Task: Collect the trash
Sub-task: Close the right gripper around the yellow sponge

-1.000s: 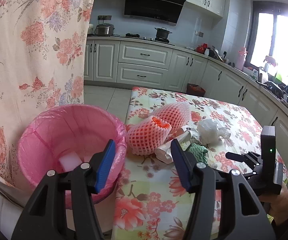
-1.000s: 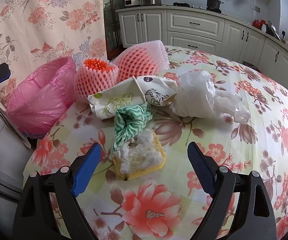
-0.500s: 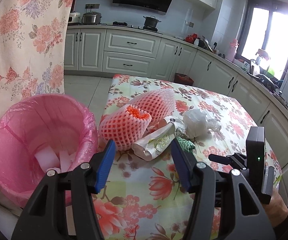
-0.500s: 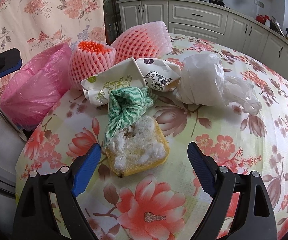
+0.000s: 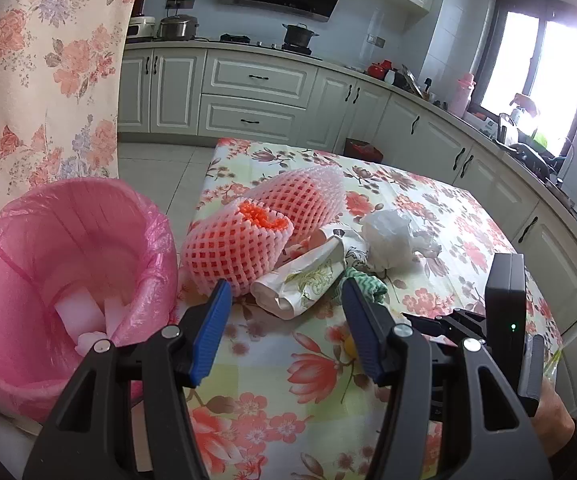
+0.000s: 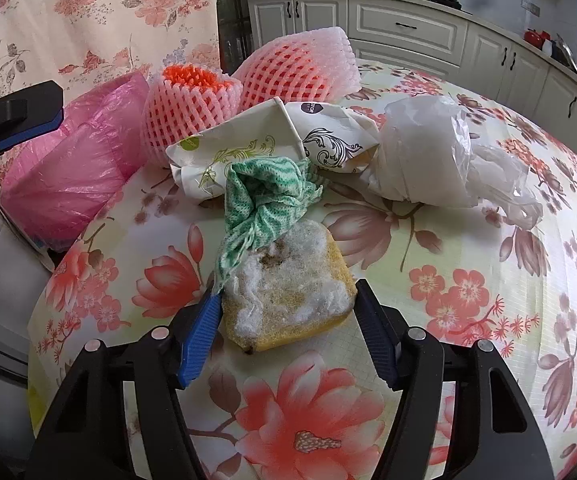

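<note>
Closing in from both sides, the right gripper [image 6: 288,320] is pinching the yellow sponge [image 6: 288,300] flat on the tablecloth [image 6: 468,320], its jaws having just narrowed onto it. Beyond its fingertips a green cloth [image 6: 264,200], paper cups [image 6: 248,152] and foam nets [image 6: 192,104] are lying heaped together. The left gripper [image 5: 288,320] is hovering half open and empty, the pink bin [image 5: 68,280] sitting left of its fingers, likely waiting to receive the sponge.

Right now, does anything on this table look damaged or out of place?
Yes. The yellow sponge between the right gripper jaws is worn, its top caked with white fuzz. A green cloth lies crumpled against it, and two paper cups behind are crushed flat.
</note>
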Available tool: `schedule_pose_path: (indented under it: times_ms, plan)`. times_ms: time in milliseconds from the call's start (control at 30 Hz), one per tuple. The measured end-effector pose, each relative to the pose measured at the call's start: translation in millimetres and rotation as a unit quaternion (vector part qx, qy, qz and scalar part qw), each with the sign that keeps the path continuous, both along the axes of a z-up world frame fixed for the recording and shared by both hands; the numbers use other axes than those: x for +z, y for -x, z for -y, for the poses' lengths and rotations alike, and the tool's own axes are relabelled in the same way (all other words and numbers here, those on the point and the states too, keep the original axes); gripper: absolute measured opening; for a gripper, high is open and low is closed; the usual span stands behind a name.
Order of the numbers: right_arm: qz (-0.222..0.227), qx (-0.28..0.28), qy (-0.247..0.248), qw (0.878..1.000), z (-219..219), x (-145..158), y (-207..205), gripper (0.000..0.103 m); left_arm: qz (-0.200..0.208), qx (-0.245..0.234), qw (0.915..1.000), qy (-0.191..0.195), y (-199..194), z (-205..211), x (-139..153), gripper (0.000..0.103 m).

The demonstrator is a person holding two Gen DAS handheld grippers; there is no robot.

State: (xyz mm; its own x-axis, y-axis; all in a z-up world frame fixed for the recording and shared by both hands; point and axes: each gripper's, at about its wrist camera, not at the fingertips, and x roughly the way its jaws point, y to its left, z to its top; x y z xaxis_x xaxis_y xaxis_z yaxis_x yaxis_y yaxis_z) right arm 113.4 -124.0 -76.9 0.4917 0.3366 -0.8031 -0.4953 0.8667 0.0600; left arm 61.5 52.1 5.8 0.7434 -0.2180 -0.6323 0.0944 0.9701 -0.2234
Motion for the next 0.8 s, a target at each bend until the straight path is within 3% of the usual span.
schedule_pose_path:
  times_ms: [367,800]
  plan:
    - [0.009,-0.008,-0.014,1.0,13,8,1,0.056,-0.019,-0.014,0.9996,0.016,-11,12,-17,0.055]
    - [0.046,-0.013,-0.03,0.998,23,42,8,0.056,-0.029,-0.021,0.9991,0.023,-18,16,-26,0.055]
